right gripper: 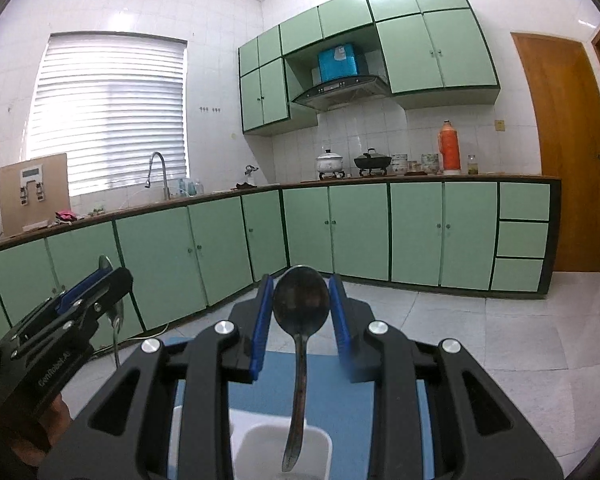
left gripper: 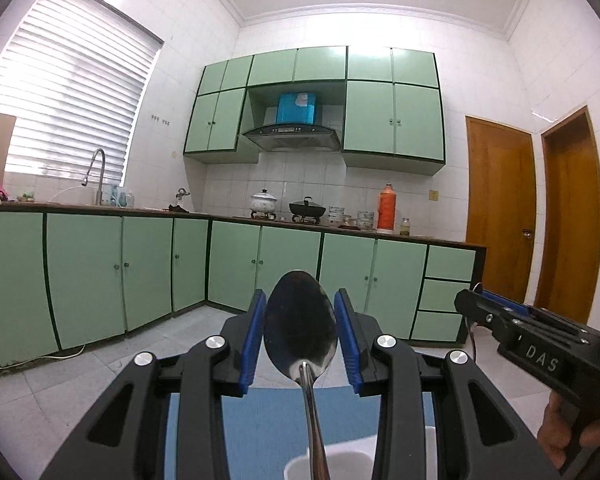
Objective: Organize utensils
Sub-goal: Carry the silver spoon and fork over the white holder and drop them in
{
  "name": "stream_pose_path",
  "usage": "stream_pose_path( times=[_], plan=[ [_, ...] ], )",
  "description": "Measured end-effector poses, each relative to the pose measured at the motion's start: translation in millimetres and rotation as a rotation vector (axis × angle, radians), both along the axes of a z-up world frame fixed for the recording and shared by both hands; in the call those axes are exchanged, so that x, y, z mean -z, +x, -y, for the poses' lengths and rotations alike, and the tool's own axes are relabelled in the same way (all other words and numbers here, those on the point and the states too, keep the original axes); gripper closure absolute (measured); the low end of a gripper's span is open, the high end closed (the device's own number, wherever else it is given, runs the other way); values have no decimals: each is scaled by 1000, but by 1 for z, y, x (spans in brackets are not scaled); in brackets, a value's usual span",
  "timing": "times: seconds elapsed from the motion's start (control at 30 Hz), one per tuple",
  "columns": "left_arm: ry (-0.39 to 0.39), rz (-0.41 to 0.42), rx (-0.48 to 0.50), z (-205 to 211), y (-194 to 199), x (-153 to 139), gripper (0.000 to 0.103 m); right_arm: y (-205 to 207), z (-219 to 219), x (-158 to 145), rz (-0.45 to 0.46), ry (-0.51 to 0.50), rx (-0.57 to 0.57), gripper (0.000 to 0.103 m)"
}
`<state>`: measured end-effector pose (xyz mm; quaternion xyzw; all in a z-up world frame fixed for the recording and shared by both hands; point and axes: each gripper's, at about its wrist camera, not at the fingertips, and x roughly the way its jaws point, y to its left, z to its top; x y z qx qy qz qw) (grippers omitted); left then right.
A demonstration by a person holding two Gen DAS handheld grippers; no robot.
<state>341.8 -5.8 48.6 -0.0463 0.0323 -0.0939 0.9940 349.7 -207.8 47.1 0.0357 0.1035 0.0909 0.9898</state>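
Note:
My left gripper (left gripper: 300,320) is shut on the bowl of a shiny steel spoon (left gripper: 300,328), held upright; its handle hangs down into a white cup (left gripper: 340,466) below. My right gripper (right gripper: 301,304) is shut on the bowl of a dark, tarnished spoon (right gripper: 300,300), its handle hanging over a white rectangular container (right gripper: 256,446). Both sit over a blue mat (left gripper: 268,416), which also shows in the right wrist view (right gripper: 340,384). The left gripper with its spoon shows at the left of the right wrist view (right gripper: 100,292); the right gripper shows at the right of the left wrist view (left gripper: 500,316).
Green kitchen cabinets (left gripper: 236,264) line the walls behind a tiled floor (right gripper: 500,328). The counter holds a faucet (left gripper: 96,172), pots (left gripper: 306,208) and an orange thermos (left gripper: 387,208). Wooden doors (left gripper: 500,208) stand at the right.

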Motion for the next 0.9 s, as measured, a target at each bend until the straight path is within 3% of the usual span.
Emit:
stream_pose_path(
  times=[0.2, 0.57, 0.67, 0.9],
  plan=[
    [10, -44, 10, 3, 20, 26, 68, 17, -8, 29, -74, -20, -11, 76],
    [20, -149, 61, -2, 22, 61, 67, 5, -16, 65, -171, -22, -40, 75],
    [20, -168, 64, -6, 19, 66, 61, 0, -13, 67, -178, 0, -41, 68],
    [6, -179, 58, -11, 8, 72, 52, -10, -6, 67, -185, 29, -40, 63]
  ],
)
